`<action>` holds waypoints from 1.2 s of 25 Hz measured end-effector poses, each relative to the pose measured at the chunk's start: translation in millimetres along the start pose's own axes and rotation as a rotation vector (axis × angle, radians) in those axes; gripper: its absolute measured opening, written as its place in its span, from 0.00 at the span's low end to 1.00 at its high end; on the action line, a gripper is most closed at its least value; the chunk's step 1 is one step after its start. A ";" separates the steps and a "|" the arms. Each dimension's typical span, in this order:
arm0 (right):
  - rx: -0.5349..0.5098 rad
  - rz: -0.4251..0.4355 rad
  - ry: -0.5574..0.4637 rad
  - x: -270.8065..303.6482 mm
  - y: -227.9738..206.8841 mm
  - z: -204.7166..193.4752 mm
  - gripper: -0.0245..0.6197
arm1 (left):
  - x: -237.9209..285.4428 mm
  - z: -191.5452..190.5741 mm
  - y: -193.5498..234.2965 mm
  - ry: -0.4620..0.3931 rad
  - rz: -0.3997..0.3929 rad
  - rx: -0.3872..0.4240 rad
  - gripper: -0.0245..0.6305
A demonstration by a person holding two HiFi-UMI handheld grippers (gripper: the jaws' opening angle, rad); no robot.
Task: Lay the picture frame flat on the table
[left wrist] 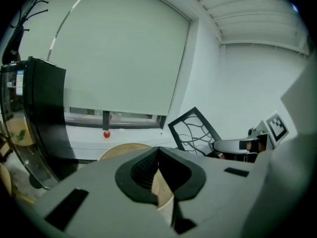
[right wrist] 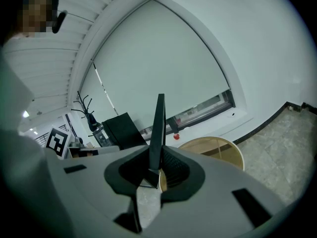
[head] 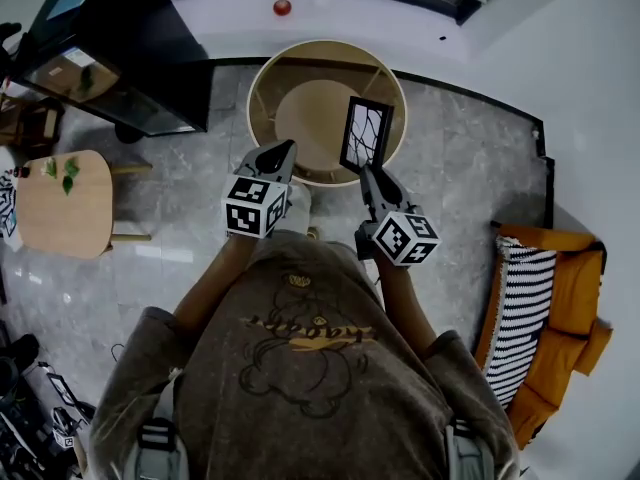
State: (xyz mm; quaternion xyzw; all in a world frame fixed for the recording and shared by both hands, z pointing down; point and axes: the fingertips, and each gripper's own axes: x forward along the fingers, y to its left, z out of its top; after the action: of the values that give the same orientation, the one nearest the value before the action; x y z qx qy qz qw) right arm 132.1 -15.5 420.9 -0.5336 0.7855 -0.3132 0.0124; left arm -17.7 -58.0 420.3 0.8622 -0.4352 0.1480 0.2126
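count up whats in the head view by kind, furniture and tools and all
tables: 2 (round table, small side table)
picture frame: 1
black cabinet: 1
orange sofa: 1
grippers: 2 (left gripper, right gripper)
total: 7

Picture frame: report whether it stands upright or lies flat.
Upright. The picture frame stands on edge, its bottom clamped in the right claw, not lying on the round table.
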 end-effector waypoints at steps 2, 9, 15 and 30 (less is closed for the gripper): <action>0.003 0.000 0.006 5.4 -3.8 0.2 0.17 | 7.2 1.8 2.1 0.004 0.000 0.003 0.06; 0.010 0.001 0.033 29.0 -11.9 3.3 0.17 | 32.7 4.7 14.3 0.030 0.000 -0.006 0.06; 0.021 -0.018 0.064 55.5 -26.5 -0.2 0.17 | 58.0 1.3 27.5 0.058 -0.008 -0.015 0.06; 0.035 -0.075 0.135 130.1 -69.2 -25.6 0.17 | 125.9 -28.3 83.1 0.119 -0.003 -0.056 0.06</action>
State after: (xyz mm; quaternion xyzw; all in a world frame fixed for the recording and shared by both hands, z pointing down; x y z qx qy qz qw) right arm 124.5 -129.6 517.4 -0.5400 0.7583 -0.3625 -0.0430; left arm -14.7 -174.6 519.9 0.8463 -0.4244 0.1866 0.2623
